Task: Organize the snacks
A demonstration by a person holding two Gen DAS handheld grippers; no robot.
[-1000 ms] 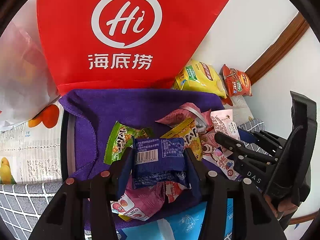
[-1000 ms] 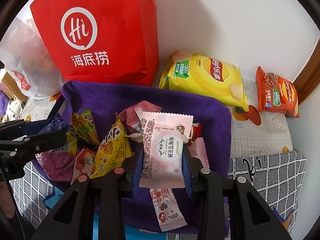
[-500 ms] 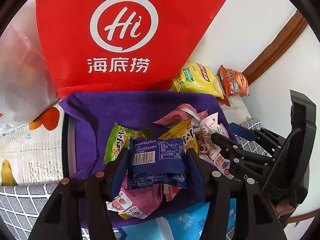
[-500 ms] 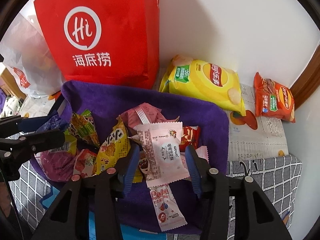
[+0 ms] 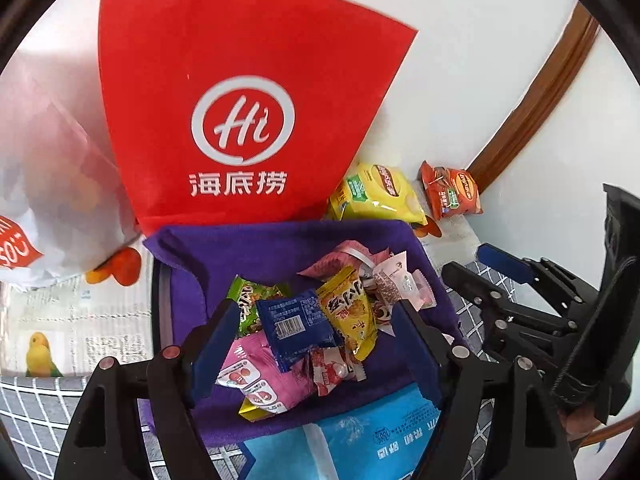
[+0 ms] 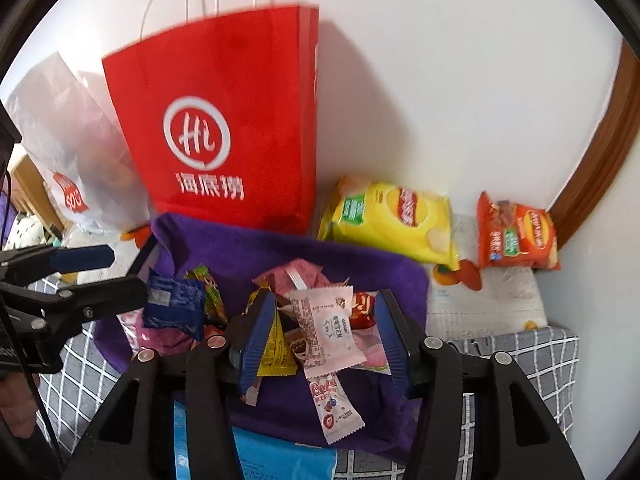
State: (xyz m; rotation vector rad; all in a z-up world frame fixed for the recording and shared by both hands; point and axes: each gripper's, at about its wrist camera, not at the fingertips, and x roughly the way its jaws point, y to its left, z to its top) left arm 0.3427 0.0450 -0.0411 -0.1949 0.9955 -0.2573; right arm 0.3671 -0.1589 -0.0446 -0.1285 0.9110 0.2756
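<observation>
A purple cloth [image 5: 260,248] [image 6: 240,248] holds a heap of small snack packets. My left gripper [image 5: 316,332] hovers above the heap, its jaws opening. A dark blue packet [image 5: 298,328] [image 6: 172,308] lies loose on the heap between them, clear of the pads. My right gripper [image 6: 324,320] hangs over the right half of the heap, jaws also opening. A pale pink packet [image 6: 328,328] [image 5: 394,280] rests between them untouched. Each gripper shows in the other's view: the right gripper [image 5: 468,268], the left gripper [image 6: 116,272].
A red paper bag [image 5: 240,120] [image 6: 224,120] stands against the wall behind the cloth. A white plastic bag [image 5: 52,184] is to its left. A yellow chips bag [image 6: 392,216] and an orange chips bag [image 6: 516,232] lie at the back right. A blue tissue pack [image 5: 360,432] lies at the near edge.
Both grippers have opened and risen. The blue packet left the left jaws and the pink packet left the right jaws; both now lie on the heap.
</observation>
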